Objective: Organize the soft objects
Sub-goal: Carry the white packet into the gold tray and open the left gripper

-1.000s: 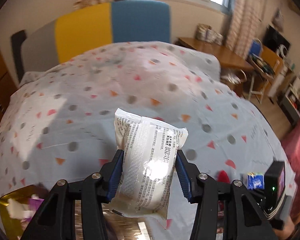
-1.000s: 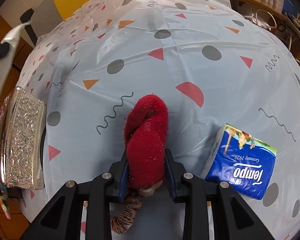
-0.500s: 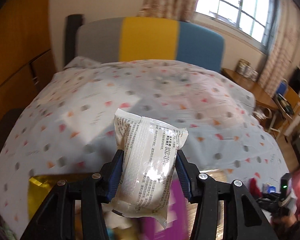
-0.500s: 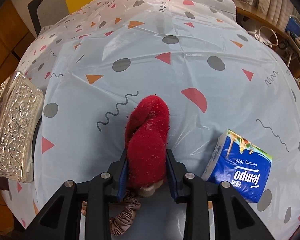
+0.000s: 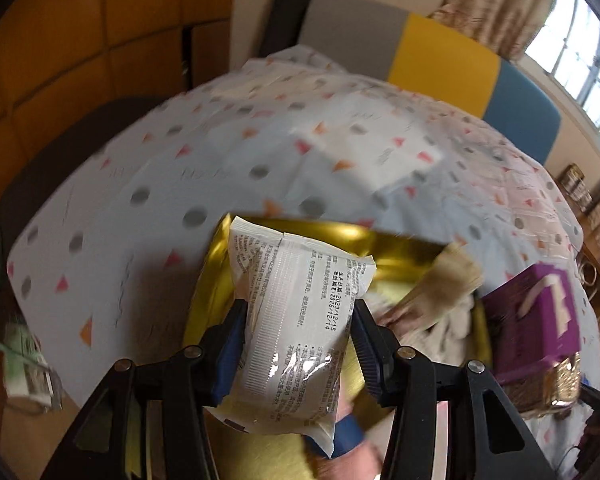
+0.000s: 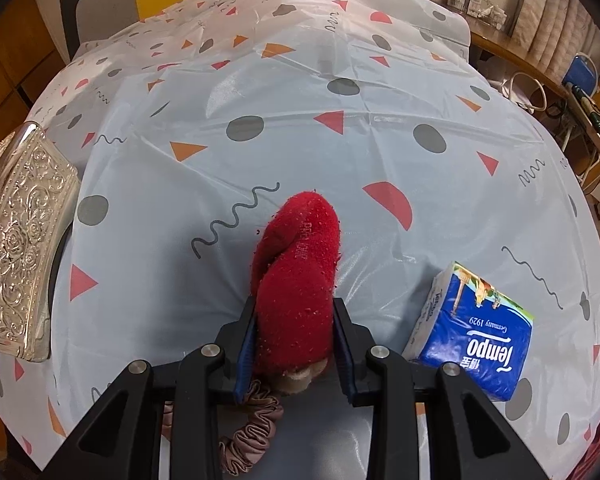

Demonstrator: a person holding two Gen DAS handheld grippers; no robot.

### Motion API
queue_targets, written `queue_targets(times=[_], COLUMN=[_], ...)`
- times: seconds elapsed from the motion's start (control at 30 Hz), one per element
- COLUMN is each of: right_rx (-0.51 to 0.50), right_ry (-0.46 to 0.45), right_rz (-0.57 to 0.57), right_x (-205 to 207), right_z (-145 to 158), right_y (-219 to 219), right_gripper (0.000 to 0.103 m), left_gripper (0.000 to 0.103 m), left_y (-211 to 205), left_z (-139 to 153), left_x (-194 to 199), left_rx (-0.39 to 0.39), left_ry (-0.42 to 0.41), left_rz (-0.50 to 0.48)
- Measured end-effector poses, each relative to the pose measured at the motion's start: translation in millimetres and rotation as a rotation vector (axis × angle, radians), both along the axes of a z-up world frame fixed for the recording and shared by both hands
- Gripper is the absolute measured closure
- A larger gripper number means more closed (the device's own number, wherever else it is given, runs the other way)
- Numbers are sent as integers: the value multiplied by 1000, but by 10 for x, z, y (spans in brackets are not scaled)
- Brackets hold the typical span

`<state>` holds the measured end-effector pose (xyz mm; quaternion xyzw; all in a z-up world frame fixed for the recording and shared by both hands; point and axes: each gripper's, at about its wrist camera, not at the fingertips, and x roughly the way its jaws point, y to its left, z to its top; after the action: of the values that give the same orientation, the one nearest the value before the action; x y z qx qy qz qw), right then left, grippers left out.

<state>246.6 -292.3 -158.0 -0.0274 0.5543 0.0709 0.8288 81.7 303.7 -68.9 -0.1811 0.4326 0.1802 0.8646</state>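
left gripper [image 5: 298,342] clamps white printed plastic tissue pack [image 5: 296,320], frame centre, over gold box [image 5: 400,256] | right gripper [image 6: 294,344] squeezes fuzzy red sock [image 6: 298,280], lower centre | advice: lower inside rim before releasing.

A white printed packet [image 5: 296,320] stands upright over a gold box [image 5: 400,256]. A fuzzy red sock [image 6: 298,280] lies on the sheet beside a blue tissue pack [image 6: 476,336].
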Motion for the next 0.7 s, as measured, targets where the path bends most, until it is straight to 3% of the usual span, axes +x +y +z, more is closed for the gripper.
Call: queue_targets(times=[0.13,0.33,0.57,0.7], right_rx=[-29,-67,-123,-115], right_ry=[0,4,1,1], right_rz=[-16,-46,-58,-71], right_x=[-13,-28,-49,-50], right_z=[4,1,-14,-16], right_y=[39,119,225,208], right_gripper=[70,70,70,70], left_gripper=[51,51,50,44], left_y=[65,12,45,5], left_z=[-188,-220,-427,-495], left_x=[-25,218,501,538], left_rx=[-94,-200,-236,-193], left_ry=[10,-26,17,36], left_rz=[22,6,20,9])
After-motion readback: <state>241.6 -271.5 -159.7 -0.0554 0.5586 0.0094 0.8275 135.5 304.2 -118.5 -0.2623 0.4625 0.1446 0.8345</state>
